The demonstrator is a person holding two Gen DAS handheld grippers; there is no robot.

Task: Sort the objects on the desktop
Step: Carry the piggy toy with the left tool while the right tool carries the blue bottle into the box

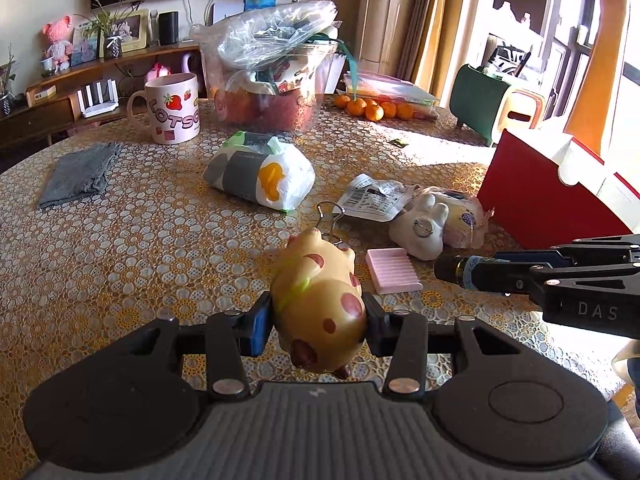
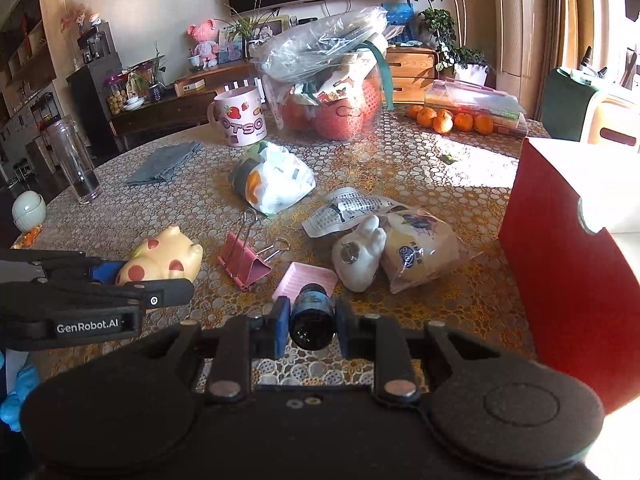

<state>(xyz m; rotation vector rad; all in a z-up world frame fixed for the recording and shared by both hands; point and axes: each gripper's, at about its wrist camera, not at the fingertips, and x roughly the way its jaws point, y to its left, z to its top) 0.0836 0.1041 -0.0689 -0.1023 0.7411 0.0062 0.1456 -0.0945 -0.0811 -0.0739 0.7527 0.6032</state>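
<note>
My left gripper (image 1: pixel 318 320) is shut on a yellow pig toy with red spots (image 1: pixel 316 300), held just above the table; it also shows in the right wrist view (image 2: pixel 160 260). My right gripper (image 2: pixel 312 322) is shut on a small dark bottle (image 2: pixel 312 316), which also shows in the left wrist view (image 1: pixel 456 270). On the table lie a pink binder clip (image 2: pixel 244 260), a pink ridged pad (image 2: pixel 306 280), a white rabbit figure (image 2: pixel 358 256), a snack bag (image 2: pixel 420 252), a flat sachet (image 2: pixel 344 212) and a tissue pack (image 2: pixel 272 180).
A red open box (image 2: pixel 560 264) stands at the right. A pink mug (image 2: pixel 240 120), a clear tub of bagged items (image 2: pixel 332 88), tangerines (image 2: pixel 448 120), a grey cloth (image 2: pixel 164 168) and a clear tumbler (image 2: pixel 76 164) stand farther back.
</note>
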